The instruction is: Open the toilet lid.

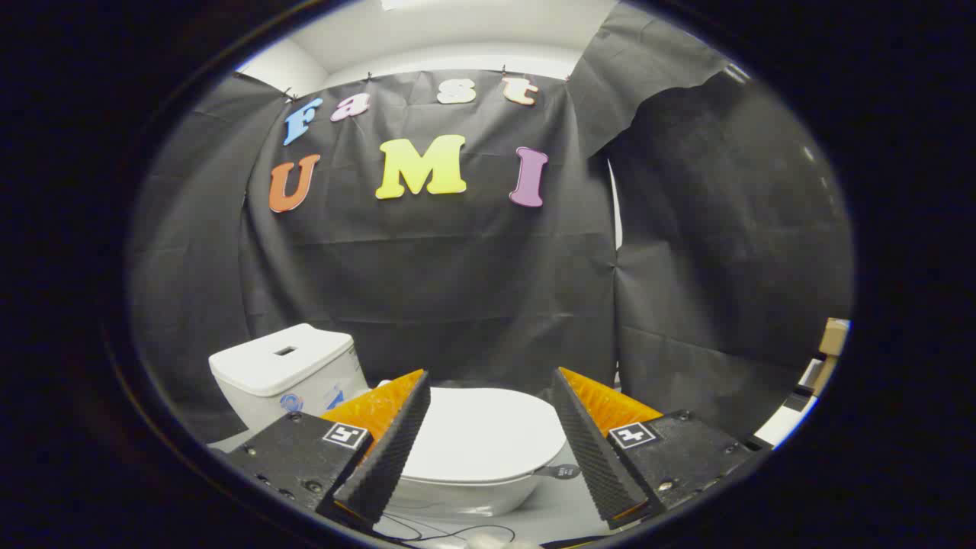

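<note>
A white toilet stands ahead of me against the black cloth wall. Its lid lies flat and closed over the bowl. The white cistern rises behind it on the left. My gripper is open, its two orange-and-black fingers spread wide with nothing between them. Seen between the fingers, the lid lies a little beyond and below the tips. A small dark tab sticks out at the lid's right edge, close to the right finger.
Black cloth walls close in the back and both sides. Thin cables trail over the pale floor in front of the bowl. A cardboard box and some pale objects sit at the far right, past the cloth's edge.
</note>
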